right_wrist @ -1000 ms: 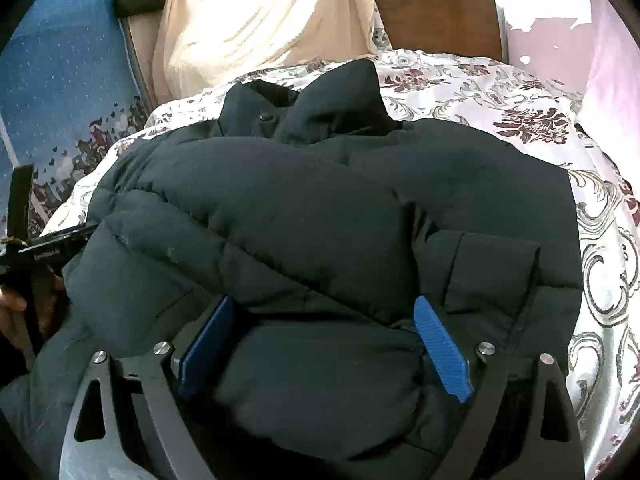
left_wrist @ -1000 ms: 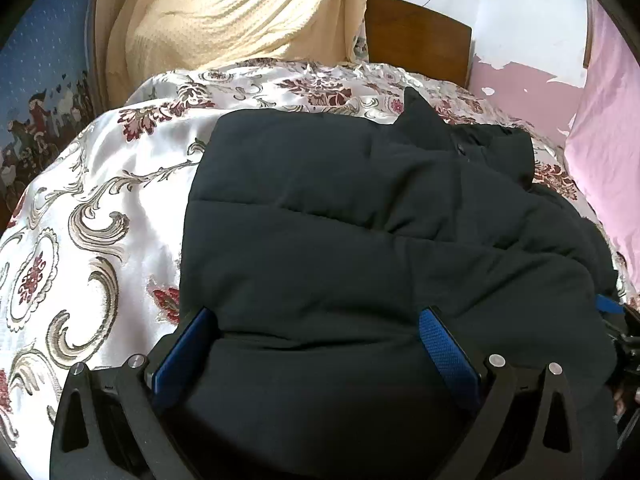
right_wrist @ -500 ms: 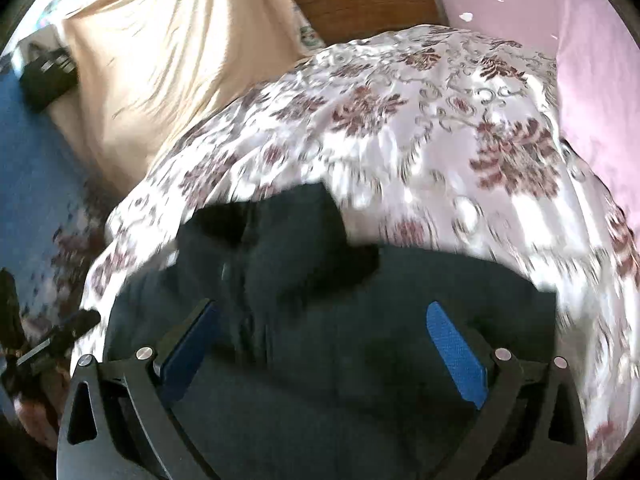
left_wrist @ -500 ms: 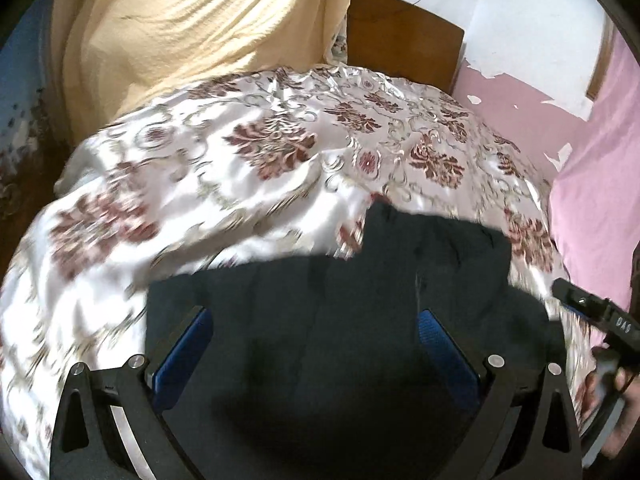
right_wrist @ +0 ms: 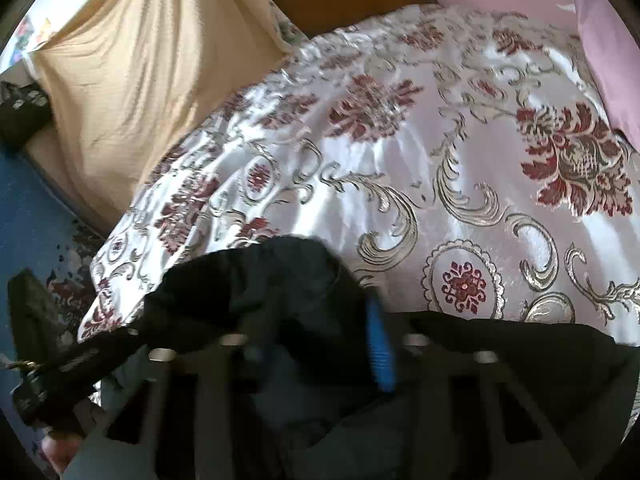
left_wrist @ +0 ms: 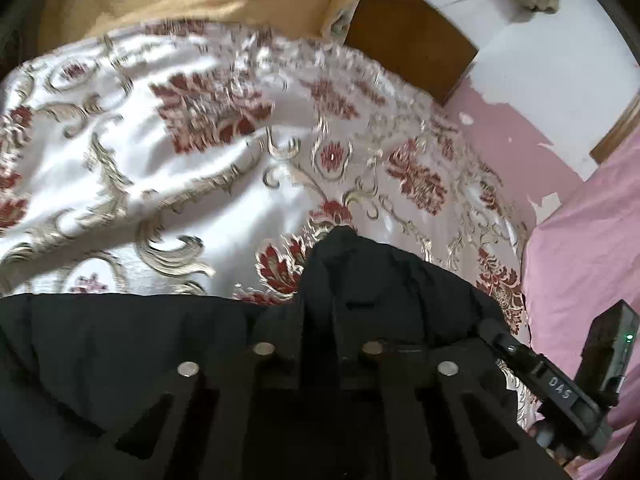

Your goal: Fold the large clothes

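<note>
The bed (left_wrist: 224, 152) fills both views, dressed in a shiny pale bedspread (right_wrist: 400, 168) with dark red flowers and gold scrolls, lightly rumpled. Lying straight on it, at the near edge, is the dark padded jacket (left_wrist: 380, 280), bunched, one peak of fabric sticking up toward the middle. At the head end a yellow cloth (right_wrist: 152, 60) hangs draped beside the brown wooden headboard (left_wrist: 412, 36). Along the bed's far side sits pink fabric (left_wrist: 580, 260), touching the bedspread's edge.
</note>
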Motion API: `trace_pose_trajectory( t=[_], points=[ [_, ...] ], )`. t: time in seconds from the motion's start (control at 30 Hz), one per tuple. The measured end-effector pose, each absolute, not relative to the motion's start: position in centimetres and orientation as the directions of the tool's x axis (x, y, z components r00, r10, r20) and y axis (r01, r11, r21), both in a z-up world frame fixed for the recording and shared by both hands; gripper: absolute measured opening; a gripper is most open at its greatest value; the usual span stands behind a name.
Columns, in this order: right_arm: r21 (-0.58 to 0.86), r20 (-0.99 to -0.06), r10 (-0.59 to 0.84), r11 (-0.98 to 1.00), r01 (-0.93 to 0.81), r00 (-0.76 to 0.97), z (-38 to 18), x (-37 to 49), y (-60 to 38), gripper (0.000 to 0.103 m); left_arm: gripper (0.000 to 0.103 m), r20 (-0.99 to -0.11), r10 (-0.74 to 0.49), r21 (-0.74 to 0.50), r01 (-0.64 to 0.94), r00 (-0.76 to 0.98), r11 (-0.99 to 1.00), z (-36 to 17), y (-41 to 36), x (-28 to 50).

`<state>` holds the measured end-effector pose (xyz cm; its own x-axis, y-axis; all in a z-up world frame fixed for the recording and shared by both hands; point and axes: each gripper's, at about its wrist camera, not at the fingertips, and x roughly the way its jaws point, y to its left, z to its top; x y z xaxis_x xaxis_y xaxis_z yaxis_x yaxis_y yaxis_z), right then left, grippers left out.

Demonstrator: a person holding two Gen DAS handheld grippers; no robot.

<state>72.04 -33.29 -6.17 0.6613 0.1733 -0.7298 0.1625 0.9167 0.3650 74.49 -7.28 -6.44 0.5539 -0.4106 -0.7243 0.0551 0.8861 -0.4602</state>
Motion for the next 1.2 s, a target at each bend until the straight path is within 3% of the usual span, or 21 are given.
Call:
trace_pose_trajectory(
  t=[0.2, 0.47, 0.67, 0.9, 1.03, 1.2],
  points=[
    [0.299, -0.647, 0.186, 0.954, 0.021, 0.739, -1.9, 65.8, -33.2, 0.014, 0.008, -0.624, -0.461, -0.513, 0.115, 0.631, 0.851, -2.1, -4.5, 68.2],
    [0.177, -0.587, 0.165, 0.982, -0.073, 0.792, 2.5, 56.5, -32.6, 0.012, 0.008, -0.585, -0.487, -0.483, 0.204, 0.649, 0.852, 2.0, -3.1, 59.3],
    [0.089, -0.651, 0.15, 0.989, -0.121, 0.744, 0.8, 52.0, -32.4, 0.01, 0.007, -0.608, -0.502, -0.514, 0.176, 0.616, 0.839, -1.4, -2.0, 56.3],
    [0.057, -0.702, 0.112, 0.993, -0.101, 0.703, -3.9, 52.4, -32.2, 0.009, 0.007, -0.661, -0.492, -0.514, 0.136, 0.567, 0.847, -7.3, -1.9, 57.8],
    [0.051, -0.712, 0.104, 0.994, -0.097, 0.695, -7.3, 53.2, -32.2, 0.01, 0.007, -0.641, -0.555, -0.583, 0.135, 0.53, 0.802, -10.0, -1.0, 59.1],
    [0.07, -0.683, 0.125, 0.992, -0.105, 0.719, -7.6, 52.9, -32.2, 0.014, 0.007, -0.613, -0.583, -0.605, 0.157, 0.534, 0.78, -9.9, -0.6, 59.3]
  ],
)
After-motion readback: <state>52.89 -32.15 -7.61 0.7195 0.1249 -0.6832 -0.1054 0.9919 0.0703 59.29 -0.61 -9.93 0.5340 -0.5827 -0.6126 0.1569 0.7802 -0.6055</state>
